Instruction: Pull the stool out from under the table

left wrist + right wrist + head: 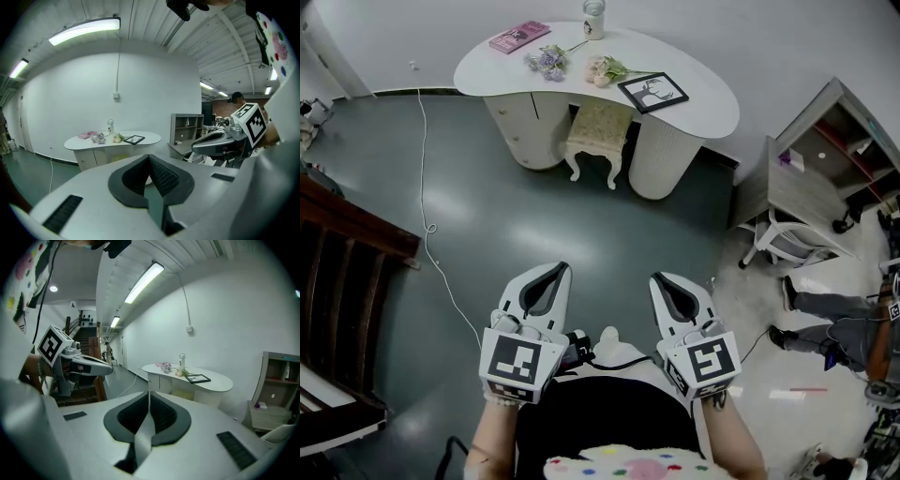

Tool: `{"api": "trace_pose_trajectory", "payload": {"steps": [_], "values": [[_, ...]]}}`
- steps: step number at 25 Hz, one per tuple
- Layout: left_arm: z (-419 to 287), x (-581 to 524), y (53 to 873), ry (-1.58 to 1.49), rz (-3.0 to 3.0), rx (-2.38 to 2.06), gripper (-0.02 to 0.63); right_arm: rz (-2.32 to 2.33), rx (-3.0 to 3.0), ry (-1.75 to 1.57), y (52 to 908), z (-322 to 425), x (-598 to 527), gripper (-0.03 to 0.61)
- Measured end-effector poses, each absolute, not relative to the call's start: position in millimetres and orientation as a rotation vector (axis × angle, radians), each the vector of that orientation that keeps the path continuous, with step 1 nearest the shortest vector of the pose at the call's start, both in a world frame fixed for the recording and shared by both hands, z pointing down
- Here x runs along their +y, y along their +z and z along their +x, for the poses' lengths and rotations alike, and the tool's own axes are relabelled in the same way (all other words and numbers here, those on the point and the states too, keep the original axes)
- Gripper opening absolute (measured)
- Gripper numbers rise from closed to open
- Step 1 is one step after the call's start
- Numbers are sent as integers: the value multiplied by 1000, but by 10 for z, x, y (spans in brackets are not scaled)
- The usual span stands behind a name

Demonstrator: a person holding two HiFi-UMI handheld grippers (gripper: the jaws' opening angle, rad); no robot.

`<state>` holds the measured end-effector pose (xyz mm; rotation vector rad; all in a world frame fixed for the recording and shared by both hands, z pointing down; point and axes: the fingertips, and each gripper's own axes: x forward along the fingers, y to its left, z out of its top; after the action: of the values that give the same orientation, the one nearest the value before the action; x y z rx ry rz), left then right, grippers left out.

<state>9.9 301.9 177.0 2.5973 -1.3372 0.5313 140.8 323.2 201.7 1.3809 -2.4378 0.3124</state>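
A cream stool (598,138) with carved white legs stands tucked under the front edge of the white kidney-shaped table (694,117), far across the floor from me. Both grippers are held close to my body, well short of it. My left gripper (555,270) is shut with nothing between its jaws, and my right gripper (662,278) beside it is likewise shut and empty. In the left gripper view the table (147,139) and stool (120,158) are small in the distance. The right gripper view shows the table (220,383) with the stool (183,393) beneath.
On the table lie a pink book (518,37), flowers (547,62), a framed picture (652,92) and a bottle (593,19). A cable (425,202) trails over the grey floor. Dark wooden furniture (342,281) stands left; a grey shelf unit (825,159), a white chair (787,246) and a person's legs (825,319) are right.
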Motion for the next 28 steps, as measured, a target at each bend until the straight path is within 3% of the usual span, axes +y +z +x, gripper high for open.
{"api": "trace_pose_trajectory", "payload": {"steps": [28], "values": [[181,3132,1632,459,2572,-1549,15,1488,-2447,253,1946,1904,3259,40]]}}
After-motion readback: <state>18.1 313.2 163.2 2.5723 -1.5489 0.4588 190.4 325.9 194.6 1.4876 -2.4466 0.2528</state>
